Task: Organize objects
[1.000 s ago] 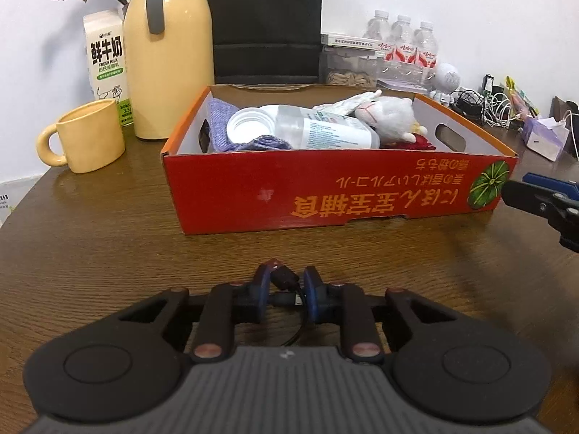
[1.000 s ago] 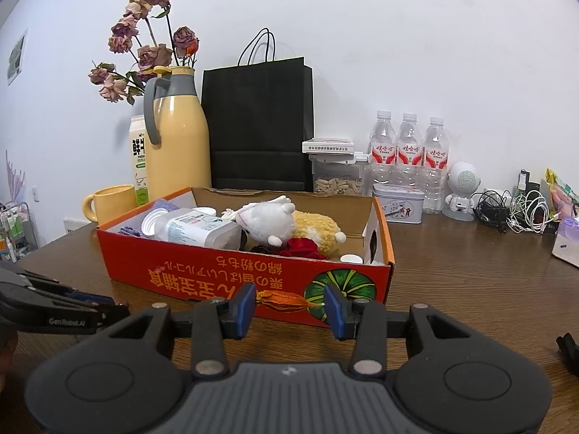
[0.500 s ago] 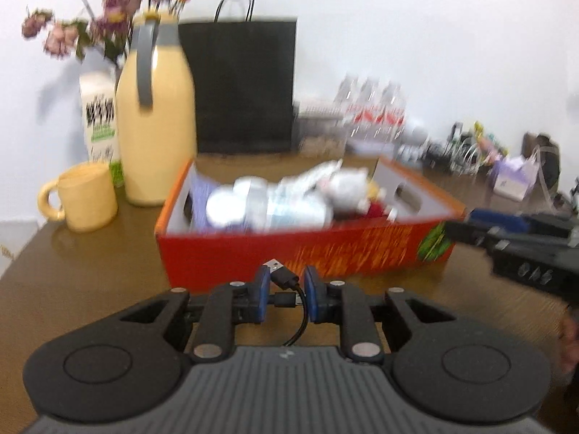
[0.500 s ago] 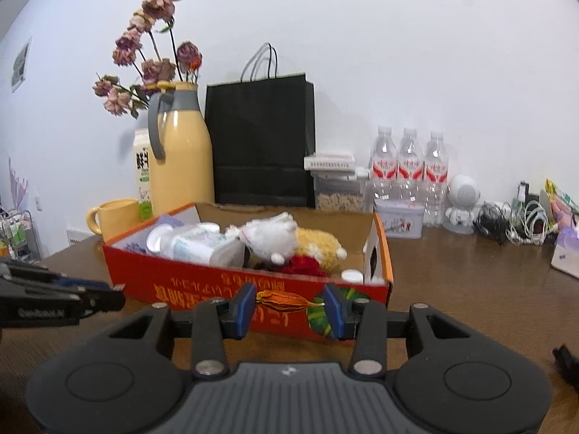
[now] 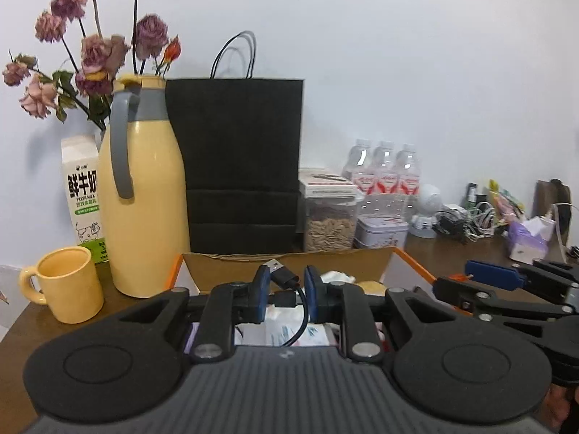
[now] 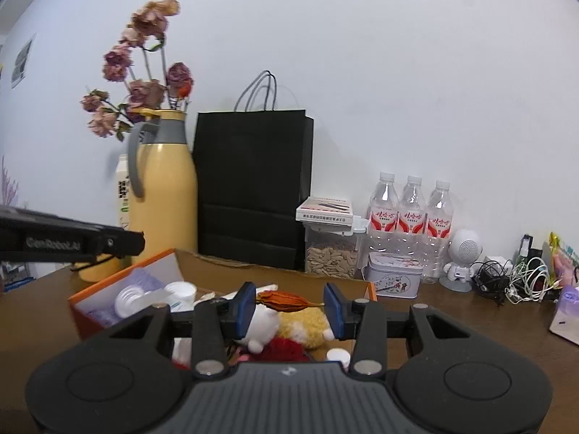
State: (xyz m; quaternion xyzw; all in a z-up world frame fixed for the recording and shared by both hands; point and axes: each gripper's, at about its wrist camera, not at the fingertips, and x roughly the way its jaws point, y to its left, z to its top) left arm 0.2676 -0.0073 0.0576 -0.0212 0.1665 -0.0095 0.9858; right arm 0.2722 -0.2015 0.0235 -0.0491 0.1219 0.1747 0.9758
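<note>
- Black cable dangles loose beneath the left claw; it could snag the near wall of the orange box and tug the plug free.
- Left claw, nearly closed, pinches the plug above the box.
- Right claw grips a dried orange pod end to end; held so lightly, it might slip.

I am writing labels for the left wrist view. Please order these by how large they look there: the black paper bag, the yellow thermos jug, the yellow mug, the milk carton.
1. black paper bag
2. yellow thermos jug
3. and 4. unsure: the milk carton is partly hidden behind the jug, and the yellow mug stands nearer the camera.
</note>
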